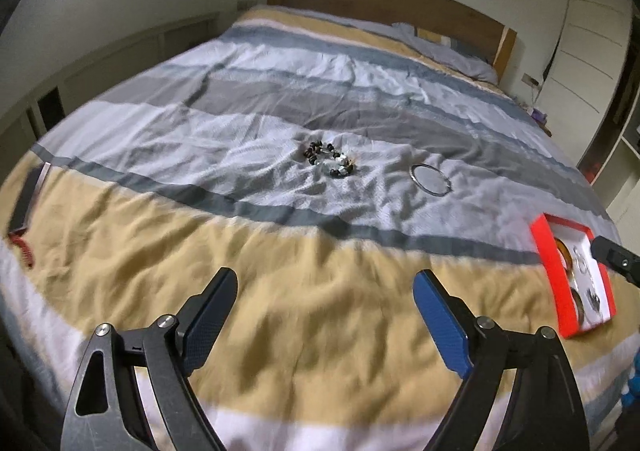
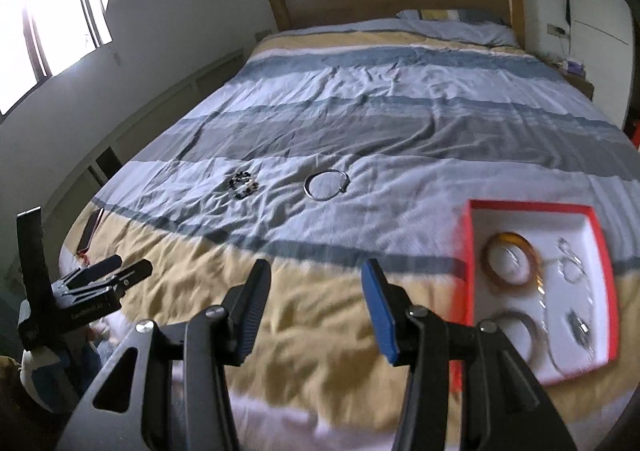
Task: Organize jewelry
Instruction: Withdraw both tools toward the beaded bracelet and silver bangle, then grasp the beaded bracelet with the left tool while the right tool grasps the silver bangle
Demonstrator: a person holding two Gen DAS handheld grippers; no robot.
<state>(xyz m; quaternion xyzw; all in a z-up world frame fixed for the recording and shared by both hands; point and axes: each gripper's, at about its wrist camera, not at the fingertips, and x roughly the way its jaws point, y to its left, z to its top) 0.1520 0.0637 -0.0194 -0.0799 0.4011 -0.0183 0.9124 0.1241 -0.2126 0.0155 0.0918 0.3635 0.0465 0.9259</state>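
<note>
Left claw [image 1: 325, 293] and right claw [image 2: 316, 283] both agape, empty, red box [image 2: 528, 208] contents clear only in right view

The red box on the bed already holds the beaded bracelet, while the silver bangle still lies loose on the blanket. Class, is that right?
Not quite. The beaded bracelet is not in the red box; it lies loose on the blanket, left of the silver bangle, as the right wrist view shows. The bangle does lie loose.
</note>
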